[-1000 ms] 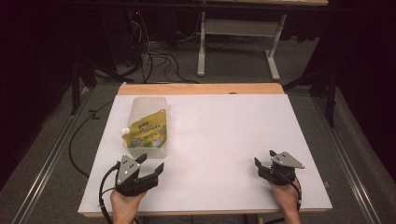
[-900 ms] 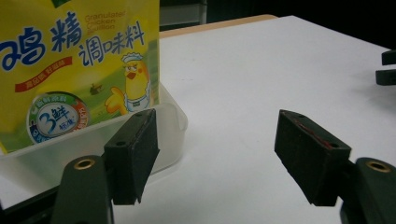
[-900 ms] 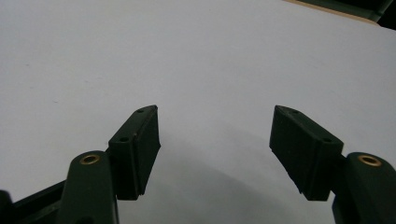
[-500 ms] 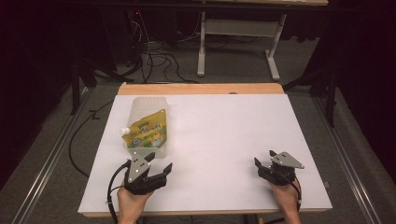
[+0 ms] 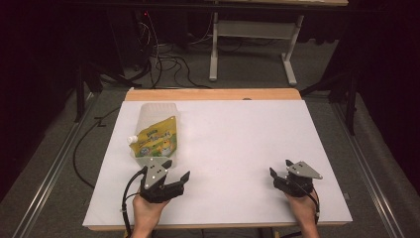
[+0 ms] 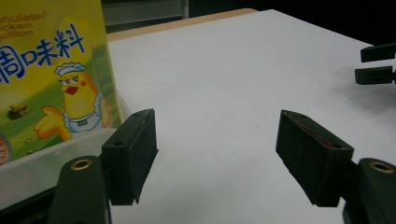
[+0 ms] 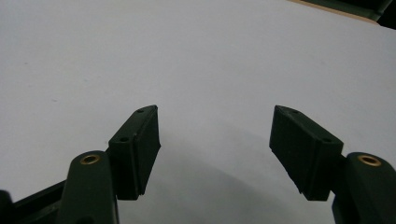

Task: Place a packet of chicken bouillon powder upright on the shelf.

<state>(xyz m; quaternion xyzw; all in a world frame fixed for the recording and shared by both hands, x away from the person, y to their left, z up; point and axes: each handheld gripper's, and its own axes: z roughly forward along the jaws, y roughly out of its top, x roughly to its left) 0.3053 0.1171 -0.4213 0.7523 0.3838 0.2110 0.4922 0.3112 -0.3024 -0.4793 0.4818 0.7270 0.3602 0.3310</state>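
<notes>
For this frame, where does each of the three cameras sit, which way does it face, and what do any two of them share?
High view: fixed above the near table edge, looking forward and down on the white table, both hands, the left gripper and the right gripper.
Left gripper view: rides the left gripper, looking between its open jaws across the table, the yellow pouch in its clear container at left.
Right gripper view: rides the right gripper, open jaws over bare table.
Shared: high and left gripper views both show the pouch and the right gripper.
</notes>
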